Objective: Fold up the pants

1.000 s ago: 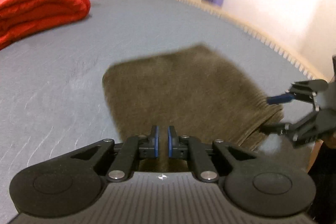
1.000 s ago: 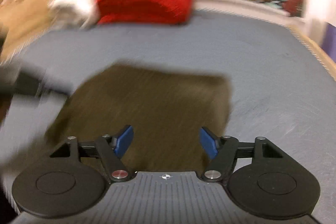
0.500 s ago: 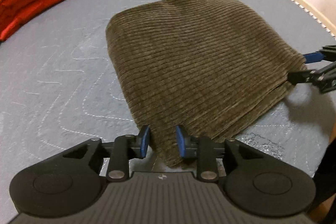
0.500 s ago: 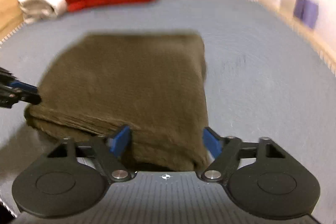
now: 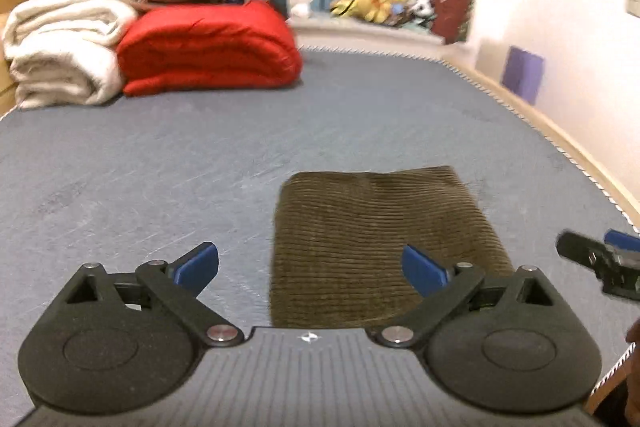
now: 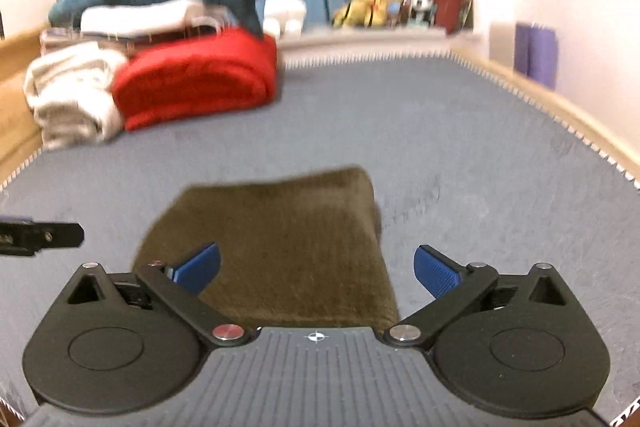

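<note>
Both grippers are spread wide with nothing pinched, jaws having just been opening: left gripper [image 5: 311,269] and right gripper [image 6: 317,269] sit bottom-centre of their views. The folded brown pants [image 5: 380,247] lie flat on the grey mattress [image 5: 160,167], lower middle. Red blanket [image 5: 208,47] sits upper left.

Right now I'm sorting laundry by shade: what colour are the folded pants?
Olive-brown corduroy pants, clearest in the left wrist view.
</note>
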### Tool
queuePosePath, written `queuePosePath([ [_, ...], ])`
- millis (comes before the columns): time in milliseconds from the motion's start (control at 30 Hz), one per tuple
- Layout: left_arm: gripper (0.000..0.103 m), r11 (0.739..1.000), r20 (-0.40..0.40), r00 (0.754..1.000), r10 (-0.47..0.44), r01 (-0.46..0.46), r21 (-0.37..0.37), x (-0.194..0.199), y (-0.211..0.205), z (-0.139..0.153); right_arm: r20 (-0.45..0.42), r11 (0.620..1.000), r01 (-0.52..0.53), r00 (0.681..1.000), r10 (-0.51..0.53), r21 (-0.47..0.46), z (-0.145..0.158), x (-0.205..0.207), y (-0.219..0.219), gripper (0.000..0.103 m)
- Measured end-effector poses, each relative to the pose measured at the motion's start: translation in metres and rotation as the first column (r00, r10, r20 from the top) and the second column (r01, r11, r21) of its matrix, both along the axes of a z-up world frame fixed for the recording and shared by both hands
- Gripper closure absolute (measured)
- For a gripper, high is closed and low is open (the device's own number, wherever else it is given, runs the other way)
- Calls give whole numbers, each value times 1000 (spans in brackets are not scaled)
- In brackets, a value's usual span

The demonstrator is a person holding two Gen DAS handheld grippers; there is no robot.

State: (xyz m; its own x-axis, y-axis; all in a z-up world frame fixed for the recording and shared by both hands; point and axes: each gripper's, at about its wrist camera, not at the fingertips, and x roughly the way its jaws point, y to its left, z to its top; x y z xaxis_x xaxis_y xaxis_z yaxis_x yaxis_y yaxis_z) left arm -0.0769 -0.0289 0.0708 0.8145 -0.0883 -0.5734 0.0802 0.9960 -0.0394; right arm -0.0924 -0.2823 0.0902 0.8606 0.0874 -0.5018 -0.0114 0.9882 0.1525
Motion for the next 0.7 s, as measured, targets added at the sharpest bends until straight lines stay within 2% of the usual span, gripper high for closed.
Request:
queuePosePath([
  [100,3,999,38,999,39,-39,-15,-4,-4,-29,24,999,37,999,-37,18,-12,-9,-1,1],
  [133,3,999,8,999,46,-46,-23,-3,-4,-40,19,999,37,999,-37,12,-20,-8,-2,1],
  [167,3,997,-77,995,68,-70,-22,2,-4,-55,7,1000,30,1000,-30,-4,-29,-6,0,1],
  [200,3,995,-126,988,87,-91,-28,6,-3,-61,-19,1000,21,1000,-21,-23,-41,-2,4,1],
  [233,3,995,-136,986,95,-99,-20,8,-2,-64,-61,999,15,998,-17,-40,-50,0,6,1],
  [333,0,990,-79,993,92,-83,111,15,-13,-65,-129,1000,-5,992,1,-29,-64,11,8,1],
  [367,0,991,-87,992,91,-81,110,22,-11,-66,-130,999,-11,992,6,-37,-66,14,9,1],
  [467,0,997,-154,985,76,-74,18,33,-4,-71,-123,997,-6,992,-3,-77,-70,22,15,1],
  [700,0,998,-200,978,62,-62,2,39,-15,-85,-130,997,-17,992,7,-81,-76,28,26,1],
])
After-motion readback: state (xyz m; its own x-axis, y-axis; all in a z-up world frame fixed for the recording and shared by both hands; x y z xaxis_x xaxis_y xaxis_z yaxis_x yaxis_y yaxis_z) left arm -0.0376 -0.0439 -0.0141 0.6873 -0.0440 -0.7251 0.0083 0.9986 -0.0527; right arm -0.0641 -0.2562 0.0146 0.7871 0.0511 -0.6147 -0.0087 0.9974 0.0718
